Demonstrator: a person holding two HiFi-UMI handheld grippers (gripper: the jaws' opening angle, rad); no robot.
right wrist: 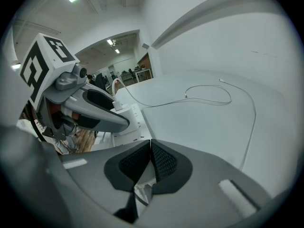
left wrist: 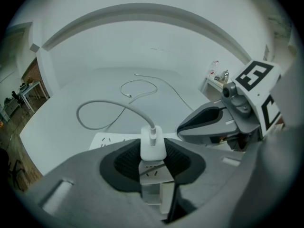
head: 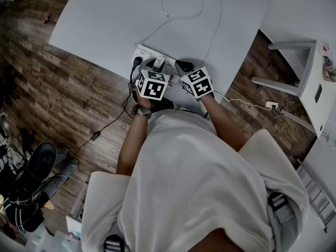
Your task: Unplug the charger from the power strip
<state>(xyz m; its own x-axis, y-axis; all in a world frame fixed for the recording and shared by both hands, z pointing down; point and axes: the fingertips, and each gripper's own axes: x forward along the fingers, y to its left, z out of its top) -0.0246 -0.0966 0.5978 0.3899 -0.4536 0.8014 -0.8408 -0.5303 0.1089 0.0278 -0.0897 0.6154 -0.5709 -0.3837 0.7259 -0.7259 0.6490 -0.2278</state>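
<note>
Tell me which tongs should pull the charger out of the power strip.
Left. The left tongs clamp the white charger at the power strip; the right tongs are shut on nothing, off to the side.

power strip (left wrist: 108, 139) — partly behind left gripper (left wrist: 153, 151), charger (left wrist: 152, 141) prongs unseen

The person wears a white shirt (head: 199, 172) and wristwatch (head: 142, 111); left tool (left wrist: 153, 159) and right tool (right wrist: 151, 161) are grey.

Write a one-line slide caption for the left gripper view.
Fingers of the left gripper grip the white charger at the power strip, cable looping across the table.
</note>
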